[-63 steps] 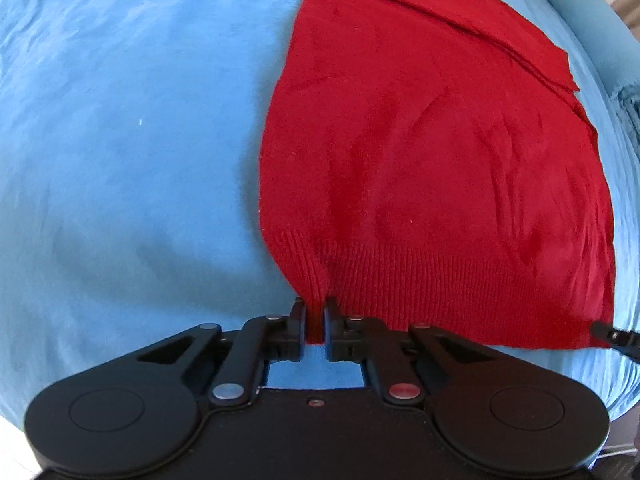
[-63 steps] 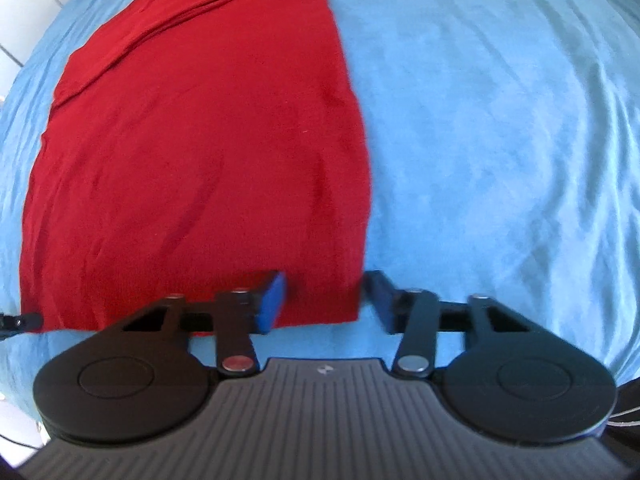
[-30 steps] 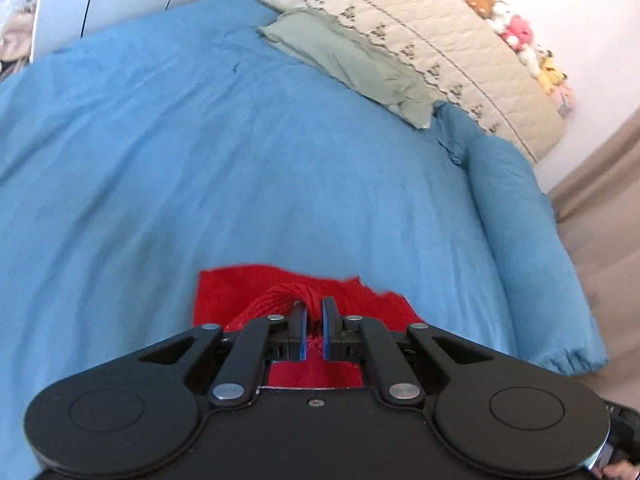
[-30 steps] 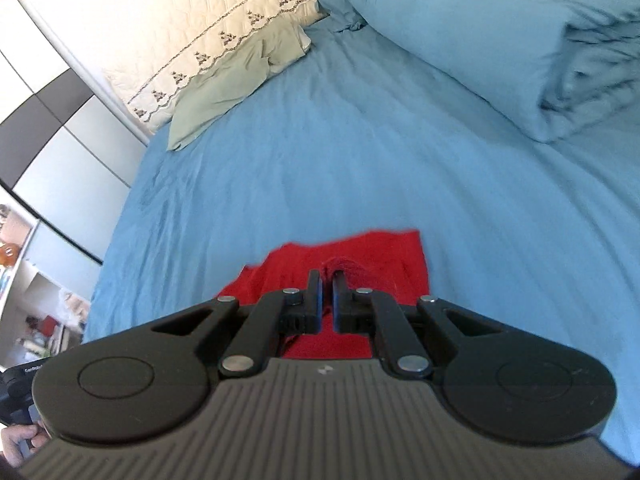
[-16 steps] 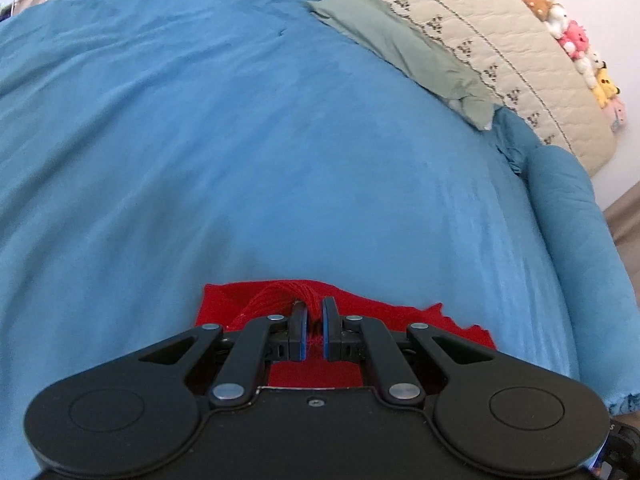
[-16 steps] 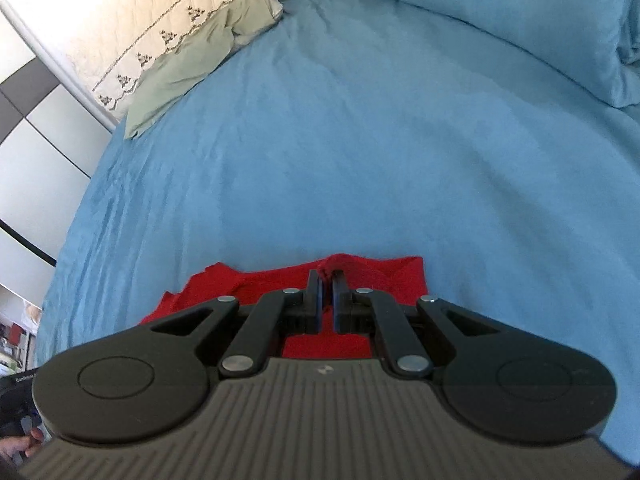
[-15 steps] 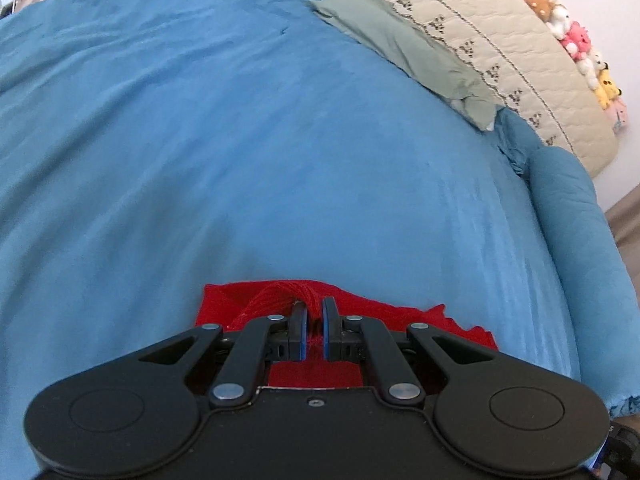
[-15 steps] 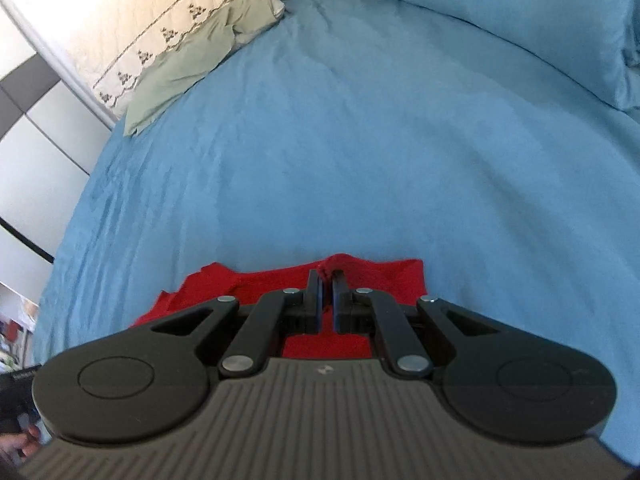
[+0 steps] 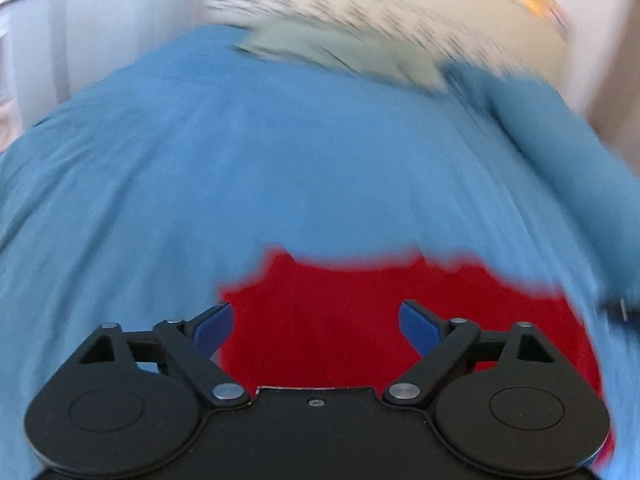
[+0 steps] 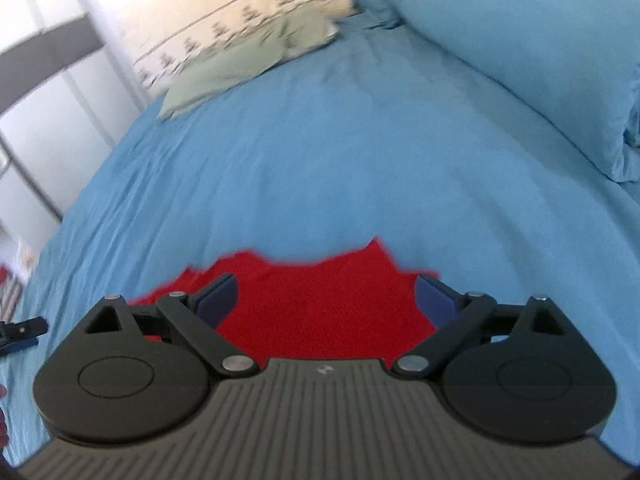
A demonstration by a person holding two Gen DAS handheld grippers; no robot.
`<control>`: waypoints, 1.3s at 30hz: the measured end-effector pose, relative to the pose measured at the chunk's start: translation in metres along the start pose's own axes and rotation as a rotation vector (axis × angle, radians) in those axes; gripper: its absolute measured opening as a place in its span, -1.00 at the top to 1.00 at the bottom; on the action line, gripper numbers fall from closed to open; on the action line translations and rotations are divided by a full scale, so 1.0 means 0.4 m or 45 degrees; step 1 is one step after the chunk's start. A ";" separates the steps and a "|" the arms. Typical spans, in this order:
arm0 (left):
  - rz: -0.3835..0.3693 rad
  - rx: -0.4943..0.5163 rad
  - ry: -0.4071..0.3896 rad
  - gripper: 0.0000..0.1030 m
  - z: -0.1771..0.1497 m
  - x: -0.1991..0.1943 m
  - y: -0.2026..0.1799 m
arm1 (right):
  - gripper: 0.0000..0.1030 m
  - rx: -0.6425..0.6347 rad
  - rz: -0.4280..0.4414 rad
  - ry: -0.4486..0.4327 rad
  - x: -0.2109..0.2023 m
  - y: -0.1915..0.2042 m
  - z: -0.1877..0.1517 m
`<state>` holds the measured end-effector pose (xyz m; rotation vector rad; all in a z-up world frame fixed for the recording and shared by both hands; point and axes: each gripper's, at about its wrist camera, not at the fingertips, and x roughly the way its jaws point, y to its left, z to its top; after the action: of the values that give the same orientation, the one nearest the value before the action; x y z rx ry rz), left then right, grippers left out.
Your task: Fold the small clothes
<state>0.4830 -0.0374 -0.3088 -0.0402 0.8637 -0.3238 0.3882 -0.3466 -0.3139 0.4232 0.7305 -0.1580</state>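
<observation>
A red knitted garment (image 9: 360, 312) lies folded over on the blue bed sheet (image 9: 240, 180), just in front of both grippers. My left gripper (image 9: 316, 322) is open, its blue pads spread wide above the garment's left part. My right gripper (image 10: 326, 294) is open too, over the garment (image 10: 320, 304) near its right edge. Neither holds anything. The left wrist view is blurred by motion. The other gripper's tip (image 10: 24, 330) shows at the left edge of the right wrist view.
A pale green cloth (image 10: 248, 64) lies at the head of the bed against a quilted cream headboard (image 10: 260, 4). A folded blue duvet (image 10: 540, 56) is piled at the right. A wardrobe (image 10: 44, 92) stands to the left.
Both grippers were shut on the garment's hem half a second ago; both have now opened and let it go. The garment rests on the sheet. The left camera is moving.
</observation>
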 end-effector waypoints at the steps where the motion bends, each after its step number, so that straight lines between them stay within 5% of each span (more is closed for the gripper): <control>1: -0.011 0.055 0.039 -0.80 -0.023 0.005 -0.022 | -1.00 -0.039 0.006 0.012 -0.004 0.018 -0.017; 4: -0.073 0.099 0.143 -0.80 -0.094 0.038 -0.054 | -1.00 -0.159 0.000 0.064 0.009 0.072 -0.072; 7: -0.029 0.075 0.214 -0.80 -0.152 0.084 -0.046 | -1.00 -0.183 -0.076 0.119 0.051 0.084 -0.116; 12: -0.012 0.185 0.209 -0.94 -0.186 0.101 -0.055 | -1.00 -0.111 -0.148 0.146 0.112 0.038 -0.153; 16: -0.048 0.205 0.197 -0.93 -0.142 0.067 -0.064 | -1.00 -0.138 -0.144 0.152 0.100 0.054 -0.124; 22: -0.216 0.243 0.157 -0.88 0.027 0.077 -0.103 | -1.00 -0.295 0.023 0.104 0.084 0.081 0.005; 26: -0.356 0.382 0.223 -0.55 0.076 0.148 -0.175 | -0.99 -0.443 0.210 0.189 0.150 0.097 0.067; 30: -0.364 0.389 0.245 -0.35 0.074 0.214 -0.213 | -0.59 -0.666 0.279 0.311 0.233 0.125 0.063; 36: -0.335 0.373 0.255 -0.17 0.060 0.279 -0.242 | -0.39 -0.708 0.262 0.398 0.292 0.123 0.007; 39: -0.268 0.380 0.289 0.74 0.042 0.314 -0.249 | 0.61 -0.701 0.242 0.366 0.292 0.116 0.002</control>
<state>0.5451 -0.1707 -0.3746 0.1868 1.0305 -0.6615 0.4880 -0.3042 -0.3772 -0.0161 0.9724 0.2864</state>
